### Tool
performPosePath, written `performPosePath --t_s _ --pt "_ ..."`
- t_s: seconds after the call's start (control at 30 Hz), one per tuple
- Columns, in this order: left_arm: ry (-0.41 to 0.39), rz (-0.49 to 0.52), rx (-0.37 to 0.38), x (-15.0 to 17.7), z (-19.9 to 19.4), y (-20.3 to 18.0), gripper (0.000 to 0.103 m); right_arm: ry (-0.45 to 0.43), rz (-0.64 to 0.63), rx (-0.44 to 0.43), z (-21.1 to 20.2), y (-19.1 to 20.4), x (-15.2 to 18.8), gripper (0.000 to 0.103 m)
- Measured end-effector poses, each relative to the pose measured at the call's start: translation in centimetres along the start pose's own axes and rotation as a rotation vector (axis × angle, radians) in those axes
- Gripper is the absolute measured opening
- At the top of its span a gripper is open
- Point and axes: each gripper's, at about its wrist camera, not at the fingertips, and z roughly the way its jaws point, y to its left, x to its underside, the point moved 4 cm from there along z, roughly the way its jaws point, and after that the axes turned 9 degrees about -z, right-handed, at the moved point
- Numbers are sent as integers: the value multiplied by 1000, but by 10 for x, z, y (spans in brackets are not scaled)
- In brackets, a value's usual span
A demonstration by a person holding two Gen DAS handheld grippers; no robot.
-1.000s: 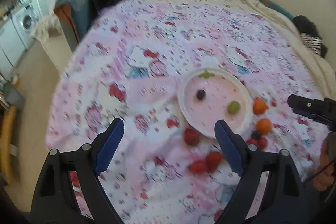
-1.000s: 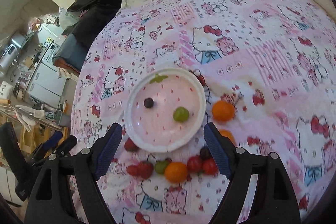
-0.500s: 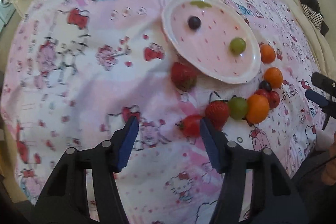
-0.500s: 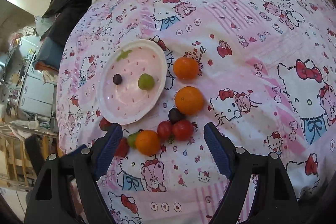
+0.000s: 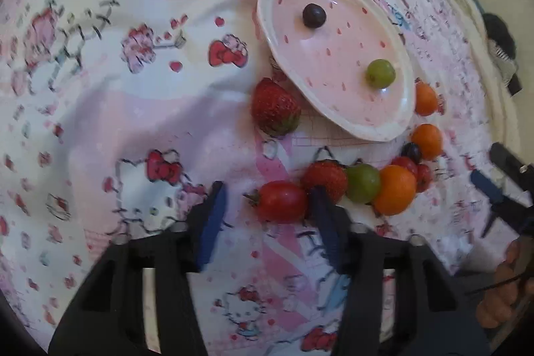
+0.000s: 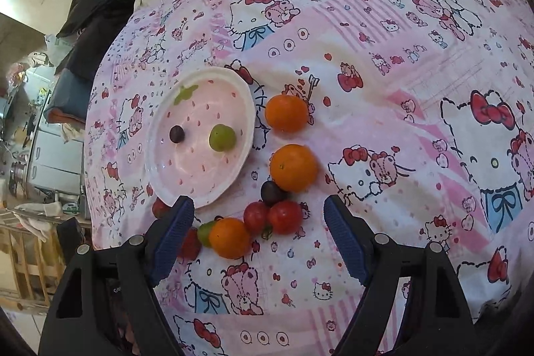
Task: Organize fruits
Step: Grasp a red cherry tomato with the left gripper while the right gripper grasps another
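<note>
Left claw (image 5: 267,206): jaws parted, fingers angled forward and downward. Right claw (image 6: 258,232): jaws spread wide, pointing forward. Person's right hand (image 5: 500,292) partly visible at frame edge, gripping the right claw's handle.

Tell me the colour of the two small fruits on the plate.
One dark purple, one green; clearest in the right wrist view.

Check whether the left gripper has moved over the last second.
Yes. The left gripper has come down toward the bedsheet, away from the plate, and now brackets the cherry tomato, jaws open.
</note>
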Motion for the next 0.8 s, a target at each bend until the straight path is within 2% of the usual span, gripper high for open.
performPosePath --t_s 0.07,0.23,0.47,0.57,0.63,0.7,0.8 --pt "35 -10 29 1 3 -1 31 2 4 3 1 -1 0 83" --pt "55 -20 39 2 2 -1 28 4 0 20 2 -2 2 82" --pt "-43 1 -29 -1 -29 9 28 19 15 37 4 -10 8 83" --pt "-110 21 -50 -1 -47 8 27 51 65 -27 9 -16 11 82" --pt "-147 41 -72 -2 -56 6 28 81 88 -65 16 -17 13 64" --pt "-181 71 -112 -5 -60 3 28 117 100 -73 26 -18 17 58" --pt "-182 66 -94 -7 -63 4 28 150 96 -54 38 -18 20 53"
